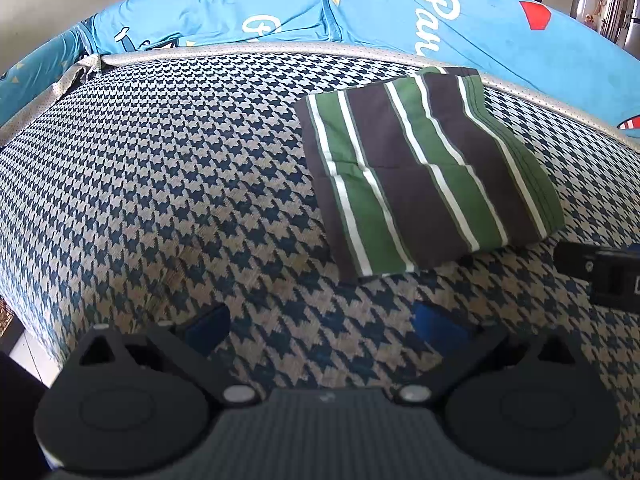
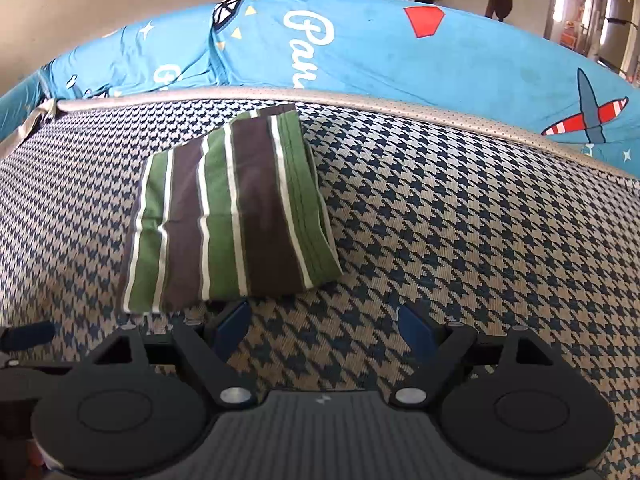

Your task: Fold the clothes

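Note:
A striped garment (image 1: 428,168) in green, brown and white lies folded into a compact rectangle on the houndstooth cushion (image 1: 180,184). In the right wrist view the same striped garment (image 2: 232,212) sits just ahead and left of my right gripper (image 2: 326,328). My left gripper (image 1: 324,324) hovers over bare cushion, below and left of the garment, open with nothing between its blue pads. The right gripper is open too, its left pad close to the garment's near edge. The right gripper's black body (image 1: 600,276) shows at the left wrist view's right edge.
Blue printed cushions (image 2: 400,60) with white lettering stand along the back behind a beige piped edge (image 2: 400,108). The houndstooth seat (image 2: 460,220) spreads wide to the right of the garment. The seat drops off at the left (image 1: 24,320).

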Action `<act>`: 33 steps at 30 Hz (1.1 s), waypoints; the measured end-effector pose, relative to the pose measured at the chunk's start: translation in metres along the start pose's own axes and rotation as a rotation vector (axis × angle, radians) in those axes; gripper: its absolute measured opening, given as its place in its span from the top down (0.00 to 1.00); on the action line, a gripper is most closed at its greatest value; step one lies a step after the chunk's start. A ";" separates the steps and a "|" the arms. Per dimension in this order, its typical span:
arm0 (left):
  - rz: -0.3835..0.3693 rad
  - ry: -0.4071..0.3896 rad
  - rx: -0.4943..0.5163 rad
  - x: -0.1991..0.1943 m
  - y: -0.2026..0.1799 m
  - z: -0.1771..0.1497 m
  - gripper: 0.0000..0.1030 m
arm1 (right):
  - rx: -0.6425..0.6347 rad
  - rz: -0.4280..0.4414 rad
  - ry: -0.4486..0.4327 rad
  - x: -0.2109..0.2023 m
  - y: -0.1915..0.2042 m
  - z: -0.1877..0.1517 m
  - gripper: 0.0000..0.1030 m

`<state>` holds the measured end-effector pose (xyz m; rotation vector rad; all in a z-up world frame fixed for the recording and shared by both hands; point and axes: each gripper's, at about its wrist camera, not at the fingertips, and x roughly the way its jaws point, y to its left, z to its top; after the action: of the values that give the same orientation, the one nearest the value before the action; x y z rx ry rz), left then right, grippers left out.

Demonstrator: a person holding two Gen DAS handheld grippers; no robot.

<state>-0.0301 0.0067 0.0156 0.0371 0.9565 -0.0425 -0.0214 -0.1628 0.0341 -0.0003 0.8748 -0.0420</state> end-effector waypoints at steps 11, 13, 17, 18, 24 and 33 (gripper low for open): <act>0.008 0.002 -0.003 -0.014 -0.011 -0.008 0.00 | 0.003 0.009 -0.017 -0.007 -0.006 -0.003 0.20; 0.010 0.003 -0.005 -0.015 -0.011 -0.008 0.00 | 0.003 0.002 -0.011 -0.006 -0.006 -0.004 0.20; 0.012 0.005 -0.008 -0.018 -0.011 -0.009 0.00 | -0.010 0.006 -0.019 -0.010 -0.005 -0.005 0.20; 0.013 0.005 -0.007 -0.018 -0.011 -0.009 0.00 | -0.012 0.007 -0.023 -0.011 -0.005 -0.006 0.20; 0.020 -0.001 0.005 -0.023 -0.015 -0.011 0.00 | -0.010 0.012 -0.032 -0.016 -0.006 -0.009 0.20; 0.021 -0.001 0.017 -0.027 -0.019 -0.014 0.00 | -0.001 0.016 -0.034 -0.015 -0.008 -0.015 0.20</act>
<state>-0.0583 -0.0115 0.0296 0.0632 0.9548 -0.0310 -0.0429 -0.1696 0.0363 0.0050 0.8412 -0.0269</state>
